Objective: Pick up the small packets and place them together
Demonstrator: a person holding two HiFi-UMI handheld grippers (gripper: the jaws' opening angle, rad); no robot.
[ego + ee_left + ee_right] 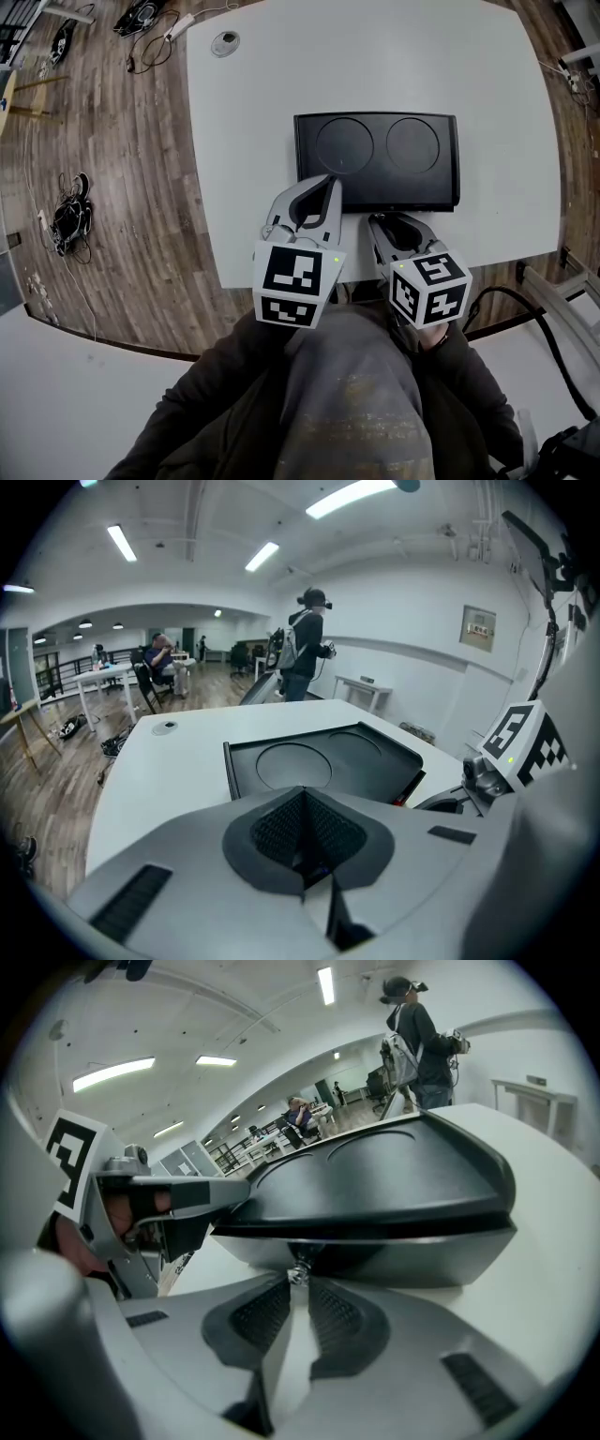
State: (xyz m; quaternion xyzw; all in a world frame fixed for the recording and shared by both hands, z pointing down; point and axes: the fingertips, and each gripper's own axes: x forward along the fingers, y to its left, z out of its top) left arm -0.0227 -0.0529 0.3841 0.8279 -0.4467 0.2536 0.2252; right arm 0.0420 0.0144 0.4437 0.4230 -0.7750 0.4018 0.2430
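Note:
A black tray (375,192) with two round recesses lies on the white table (253,112). My left gripper (325,187) reaches over the tray's near left corner. In the left gripper view (302,794) its pads meet in a line, with nothing visible between them. My right gripper (384,221) points at the tray's front edge (394,1232). Its tips (298,1283) pinch a tiny shiny crinkled scrap (298,1274), which looks like a small packet's corner. Something small and red (410,799) shows by the tray's near edge. No other packets are clearly visible.
A round grommet (224,43) sits in the table's far left corner. Cables (70,216) lie on the wood floor to the left. A person (307,644) stands beyond the table, and others sit further back. The table's near edge runs just under both grippers.

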